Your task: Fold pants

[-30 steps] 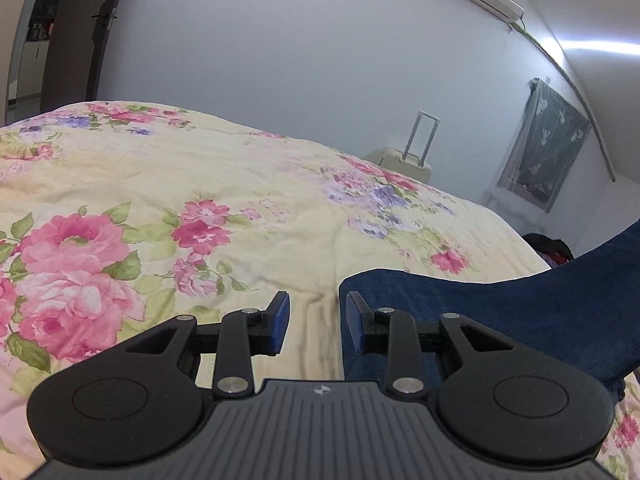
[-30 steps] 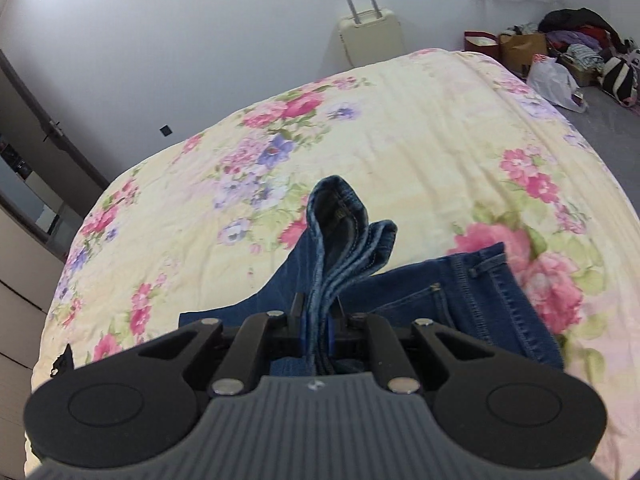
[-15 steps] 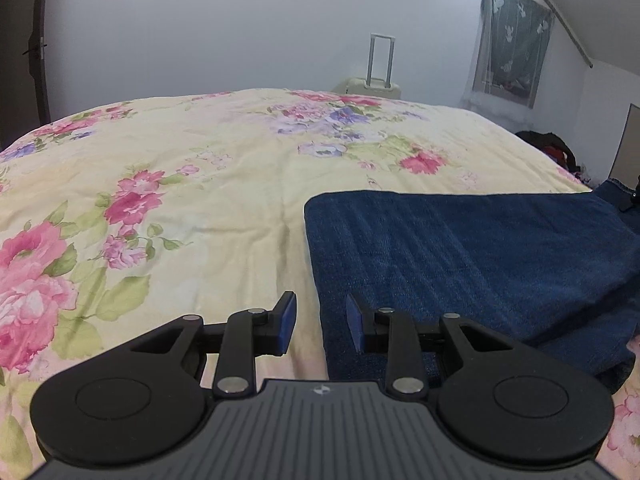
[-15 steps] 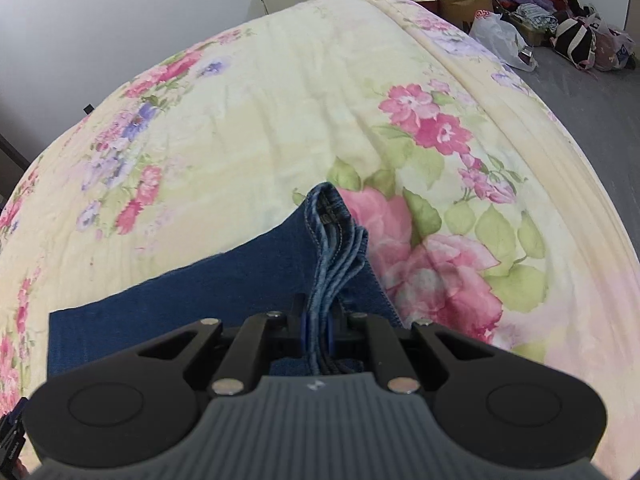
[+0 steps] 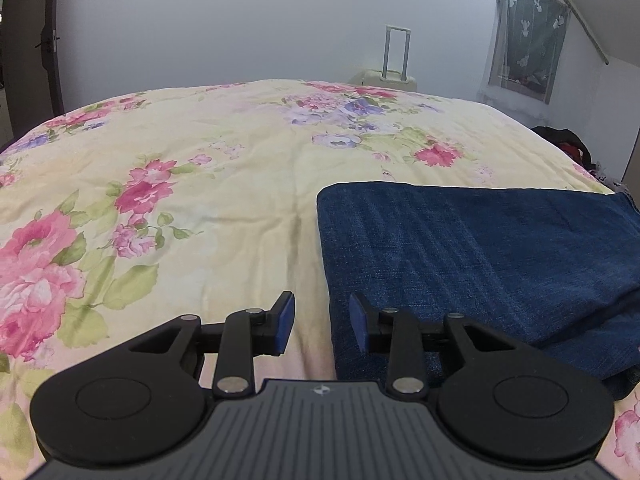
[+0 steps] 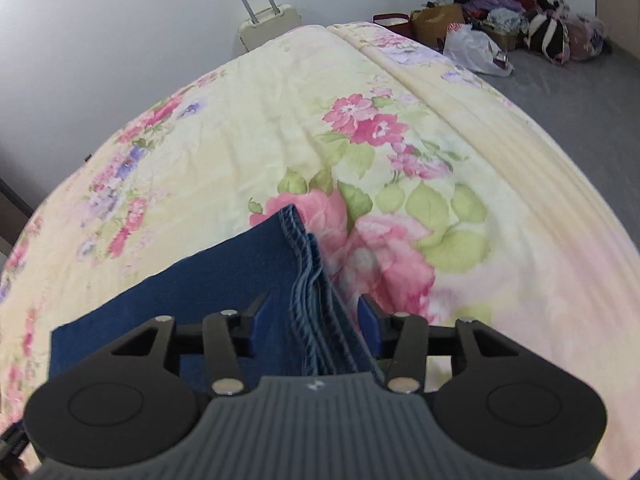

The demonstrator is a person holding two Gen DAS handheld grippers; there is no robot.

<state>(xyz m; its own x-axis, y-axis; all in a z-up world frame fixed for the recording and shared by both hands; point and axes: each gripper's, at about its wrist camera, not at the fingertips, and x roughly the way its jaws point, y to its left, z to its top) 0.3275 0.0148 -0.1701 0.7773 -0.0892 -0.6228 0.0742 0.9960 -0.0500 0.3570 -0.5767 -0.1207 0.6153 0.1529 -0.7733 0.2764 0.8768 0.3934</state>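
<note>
Dark blue jeans [image 5: 472, 256] lie folded flat on the floral bedspread [image 5: 224, 184], to the right in the left wrist view. My left gripper [image 5: 322, 322] is open and empty, just above the jeans' near left corner. In the right wrist view the jeans [image 6: 224, 292] lie on the bed with their stacked hem edges [image 6: 316, 320] running between the fingers. My right gripper [image 6: 310, 322] is open, its blue pads standing apart on either side of the hems.
A cream suitcase [image 5: 394, 74] stands against the wall beyond the bed. Bags and piled clothes [image 6: 508, 24] sit on the grey floor past the bed's right edge. A dark door [image 5: 28, 48] is at the far left.
My right gripper carried the leg hems across the bed, lowered them onto the folded jeans and opened. The left gripper stayed open near the fold.
</note>
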